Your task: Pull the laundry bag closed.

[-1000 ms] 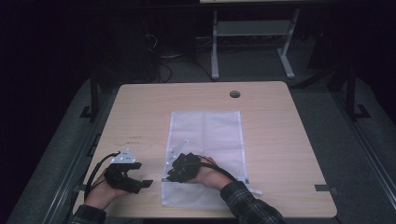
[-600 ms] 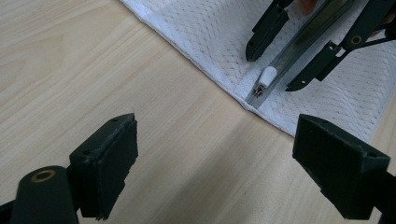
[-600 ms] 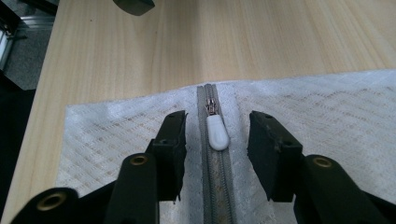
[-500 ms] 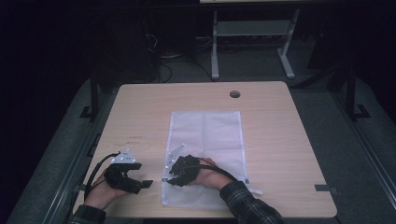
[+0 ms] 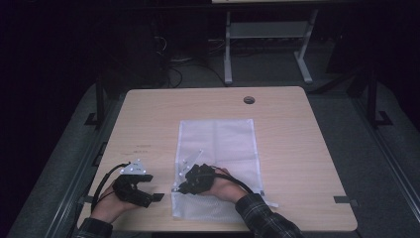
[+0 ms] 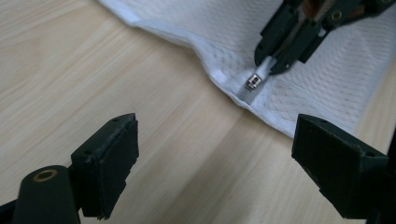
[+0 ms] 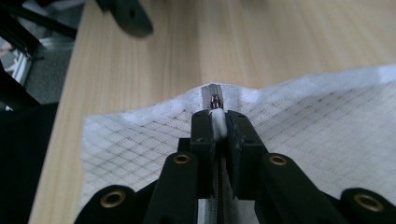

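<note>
Dim workshop floor and steel frame legs ring the pale wooden table where we work. Our right gripper, whose jaws have just been closing, pinches the white zipper pull between its pads; in the left gripper view that pull hangs from the small metal slider at the hem of the white mesh bag. From above, the right gripper sits at the bag's near left corner, toward seven o'clock of the tabletop, the bag itself lying flat from the table's centre down to its six o'clock edge. Our left gripper rests on bare wood with its jaws spread wide and nothing between them, just off the bag's nine o'clock side. A plaid sleeve enters at five o'clock; a round cable hole marks twelve.
</note>
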The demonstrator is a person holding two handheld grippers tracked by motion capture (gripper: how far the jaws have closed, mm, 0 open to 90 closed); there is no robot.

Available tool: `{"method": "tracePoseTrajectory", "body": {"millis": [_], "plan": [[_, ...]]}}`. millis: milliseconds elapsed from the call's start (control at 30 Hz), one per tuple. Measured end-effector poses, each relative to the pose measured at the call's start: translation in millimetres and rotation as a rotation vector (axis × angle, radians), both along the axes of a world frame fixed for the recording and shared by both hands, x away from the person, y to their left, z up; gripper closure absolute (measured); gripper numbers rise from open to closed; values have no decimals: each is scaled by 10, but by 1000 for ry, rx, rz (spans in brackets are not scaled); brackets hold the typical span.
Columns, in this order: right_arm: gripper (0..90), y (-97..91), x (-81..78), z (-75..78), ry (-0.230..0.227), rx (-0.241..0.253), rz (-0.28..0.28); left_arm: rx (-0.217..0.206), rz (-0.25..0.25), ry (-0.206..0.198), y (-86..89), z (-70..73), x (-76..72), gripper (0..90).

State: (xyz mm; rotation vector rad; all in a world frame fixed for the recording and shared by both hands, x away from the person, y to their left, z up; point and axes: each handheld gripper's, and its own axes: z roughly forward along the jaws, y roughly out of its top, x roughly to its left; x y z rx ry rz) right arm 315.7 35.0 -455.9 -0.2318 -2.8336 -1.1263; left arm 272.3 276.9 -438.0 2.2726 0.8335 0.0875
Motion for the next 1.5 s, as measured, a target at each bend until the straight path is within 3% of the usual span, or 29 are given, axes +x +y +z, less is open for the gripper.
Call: {"method": "tracePoseTrajectory", "body": {"millis": [200, 400, 500, 633, 733, 767, 900, 1033, 1167, 1367, 1500], "plan": [[813, -105, 38, 146, 15, 80, -7, -24, -51, 0, -128, 7, -9, 164], [814, -151, 33, 213, 30, 109, -5, -26, -100, 8, -271, 1, 8, 237], [814, -160, 29, 234, 31, 114, -1, -68, -113, 19, -289, 19, 33, 336], [815, -177, 34, 260, 37, 134, -2, -82, -129, 57, -317, -12, 54, 407], [816, -184, 32, 278, 39, 139, -3, -104, -155, 79, -332, -10, 67, 573], [816, -184, 32, 278, 39, 139, -3, -107, -159, 81, -332, -4, 73, 573], [816, -197, 33, 293, 32, 136, -5, -119, -163, 105, -314, 6, 97, 760], [808, -206, 29, 296, 20, 126, -10, -129, -158, 119, -311, 26, 101, 859], [749, -211, -11, 301, -30, 78, -2, -130, -161, 126, -315, 41, 101, 876], [735, -206, -49, 311, -95, 4, 6, -130, -162, 129, -328, 51, 92, 876], [735, -191, -55, 317, -111, 0, 9, -129, -168, 132, -341, 60, 87, 876]]}}
